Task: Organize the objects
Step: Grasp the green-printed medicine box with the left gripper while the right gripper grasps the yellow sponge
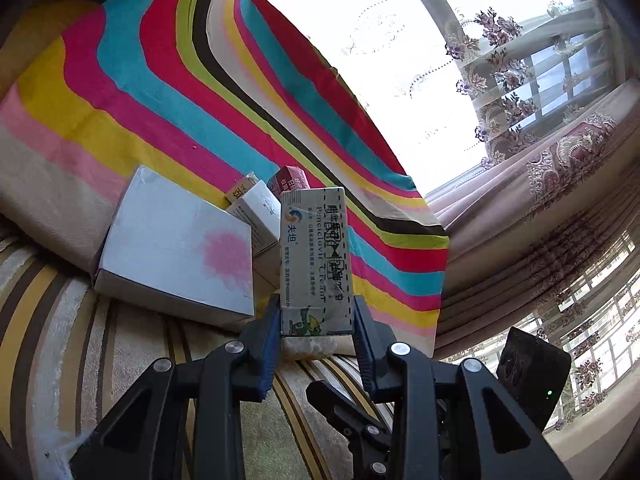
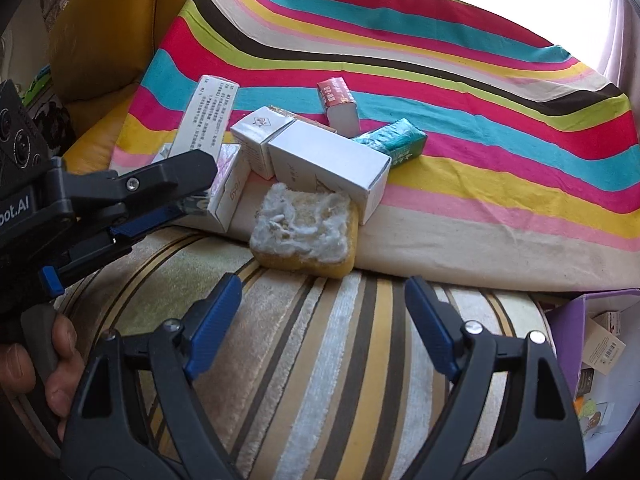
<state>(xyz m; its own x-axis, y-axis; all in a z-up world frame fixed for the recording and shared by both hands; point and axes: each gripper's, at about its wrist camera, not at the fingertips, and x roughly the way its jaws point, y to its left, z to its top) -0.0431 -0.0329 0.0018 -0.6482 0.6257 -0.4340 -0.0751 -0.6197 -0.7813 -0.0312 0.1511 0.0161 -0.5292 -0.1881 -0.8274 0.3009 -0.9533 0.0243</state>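
the left claw (image 1: pixel 316 316) pinches a tall medicine carton (image 1: pixel 316 256), its blue pads pressed on the carton's two narrow sides near the lower end. the carton stands with its long axis running straight away from the claw, the far end pointing up toward the striped cloth (image 1: pixel 168 80), printed face toward the camera. in the right wrist view this same carton (image 2: pixel 204 120) rises slightly tilted above the left claw's black finger (image 2: pixel 160 178), over the left end of the heap.

the right claw (image 2: pixel 324 320) is spread wide with nothing between its blue pads (image 2: pixel 214 316), hovering over the striped rug (image 2: pixel 320 360) in front of the heap. just ahead of it a worn yellow sponge (image 2: pixel 306 230) lies flat at the cloth's edge, touching a large white box (image 2: pixel 328 164) behind it. a smaller white box (image 2: pixel 260 140) leans against that one, a red and white box (image 2: pixel 338 104) lies farther back, and a teal packet (image 2: pixel 392 140) lies to the right, its long axis slanting across the stripes. a hand (image 2: pixel 44 368) grips the left handle at the lower left. a purple bin (image 2: pixel 568 328) with small packages sits at the right edge.
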